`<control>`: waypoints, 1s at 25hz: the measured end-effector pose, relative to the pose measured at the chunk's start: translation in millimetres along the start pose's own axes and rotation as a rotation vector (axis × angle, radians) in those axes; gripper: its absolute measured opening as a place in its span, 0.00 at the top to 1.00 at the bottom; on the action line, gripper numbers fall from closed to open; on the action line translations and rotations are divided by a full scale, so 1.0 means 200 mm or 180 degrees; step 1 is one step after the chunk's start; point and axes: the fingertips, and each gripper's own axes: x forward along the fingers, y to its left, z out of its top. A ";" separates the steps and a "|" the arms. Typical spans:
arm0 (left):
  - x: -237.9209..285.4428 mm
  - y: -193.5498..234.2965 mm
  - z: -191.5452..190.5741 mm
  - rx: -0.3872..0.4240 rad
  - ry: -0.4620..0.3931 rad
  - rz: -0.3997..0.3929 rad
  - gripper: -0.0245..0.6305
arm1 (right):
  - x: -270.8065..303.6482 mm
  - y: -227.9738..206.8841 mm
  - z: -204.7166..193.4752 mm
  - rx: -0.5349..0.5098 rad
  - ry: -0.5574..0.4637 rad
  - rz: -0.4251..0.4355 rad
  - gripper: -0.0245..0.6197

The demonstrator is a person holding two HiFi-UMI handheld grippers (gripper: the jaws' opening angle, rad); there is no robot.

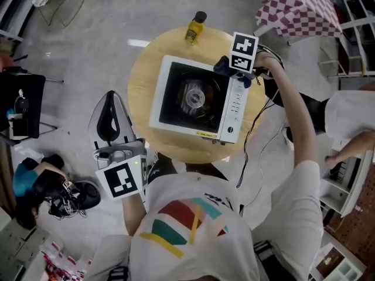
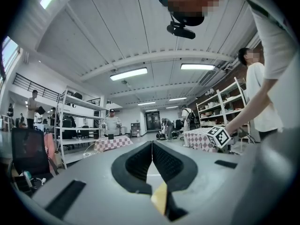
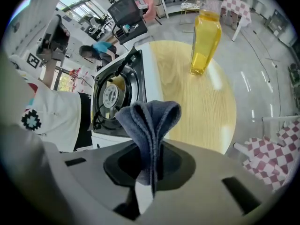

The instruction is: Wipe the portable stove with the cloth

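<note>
Yellow liquid fills the bottle [image 3: 205, 41]; right gripper [image 3: 149, 171] clamps the cloth [image 3: 148, 121], left gripper [image 2: 152, 159] closed, empty.

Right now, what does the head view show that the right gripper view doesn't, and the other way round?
Only the head view shows the control panel of the portable stove. Only the right gripper view shows the jaws of the right gripper shut on the folded dark cloth. Both show the stove's burner, the yellow bottle and the round wooden table.
</note>
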 end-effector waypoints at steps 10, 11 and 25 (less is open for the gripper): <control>-0.04 0.00 0.03 0.0097 0.0019 0.0041 0.95 | -0.01 0.03 -0.06 0.0275 -0.0454 0.0128 0.91; -0.04 0.00 0.03 0.0097 0.0009 0.0047 0.95 | -0.01 0.03 -0.06 0.0271 -0.0454 0.0113 0.91; -0.18 0.08 -0.04 0.0038 0.0150 0.0205 0.95 | -0.45 0.28 0.68 -0.3173 0.0359 -0.1934 0.91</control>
